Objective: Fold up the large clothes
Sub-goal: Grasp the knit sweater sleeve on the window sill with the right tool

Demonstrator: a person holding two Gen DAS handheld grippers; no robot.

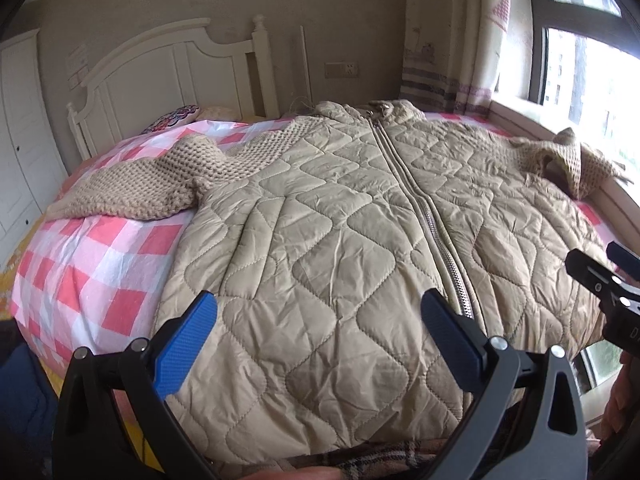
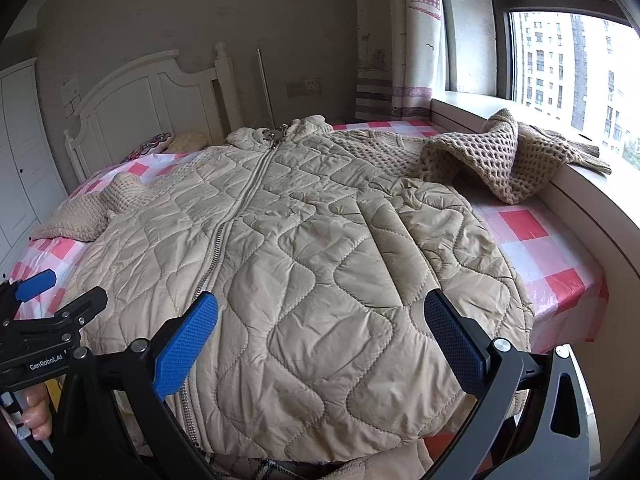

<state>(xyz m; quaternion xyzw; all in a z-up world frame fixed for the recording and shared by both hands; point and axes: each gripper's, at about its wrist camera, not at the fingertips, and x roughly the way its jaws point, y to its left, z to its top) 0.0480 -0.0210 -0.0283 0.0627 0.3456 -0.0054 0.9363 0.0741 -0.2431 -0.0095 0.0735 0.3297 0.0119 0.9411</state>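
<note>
The quilted beige jacket (image 1: pixel 320 240) lay spread face-up over the bed, zipped shut, its hem nearest the two claws and its collar (image 1: pixel 384 110) far ahead of them toward the white headboard (image 1: pixel 176 68). The left gripper (image 1: pixel 320 336) hovered with its blue-padded fingers (image 1: pixel 186 344) spread wide, nothing between them, the jacket's lower left panel directly beyond the tips and the zipper (image 1: pixel 424 208) running just past its right finger. The right gripper (image 2: pixel 322 336) was likewise wide apart and empty, poised over the jacket's right-hand panel, the zipper off to the left of its left finger. Each claw showed at the edge of the other's view, side by side near the hem. One knitted sleeve (image 1: pixel 136 192) stretched out far left ahead of the left claw, flat on the pink-and-white checked bedsheet (image 1: pixel 88 264). The other knitted sleeve (image 2: pixel 500 160) sat bunched up ahead and right of the right claw, draped against the window sill (image 2: pixel 600 200). A hand (image 2: pixel 36 412) gripped the left tool's handle at the lower left.
</note>
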